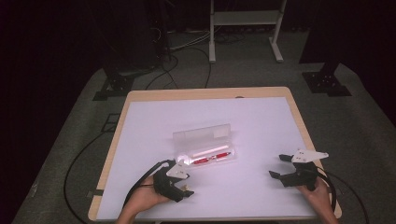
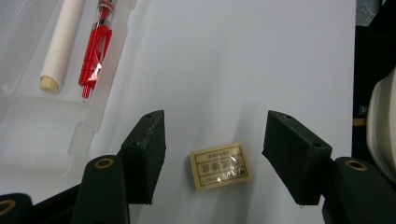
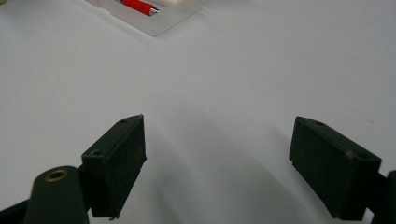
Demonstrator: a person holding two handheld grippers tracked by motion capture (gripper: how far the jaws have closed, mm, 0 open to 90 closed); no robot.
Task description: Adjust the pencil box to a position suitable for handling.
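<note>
Left gripper: its fingers are standing apart on either side of a small cream eraser, not touching it; they are released, with bare gaps on both sides.
Eraser: it is lying flat on the white worktop, between the two left fingers, its printed label facing up. In the high view it is showing as a pale speck at the tip of the left gripper, near the front edge.
Right gripper: its fingers are spread wide and released, with nothing but white worktop between them. In the high view it is sitting at the front right, well apart from the eraser, held in the person's right hand.
Clear plastic case: it is lying open at the middle of the worktop, lid tipped back, just beyond the left gripper.
Inside the case: a white stick and a red pen are lying side by side; the left gripper view is showing them closely at its upper left, while the right gripper view is catching the red pen's tip at its top edge.
High view extras: a white metal stand and dark cables are lying on the grey floor beyond the worktop.
In the way: nothing is standing between the left fingers and the eraser.
</note>
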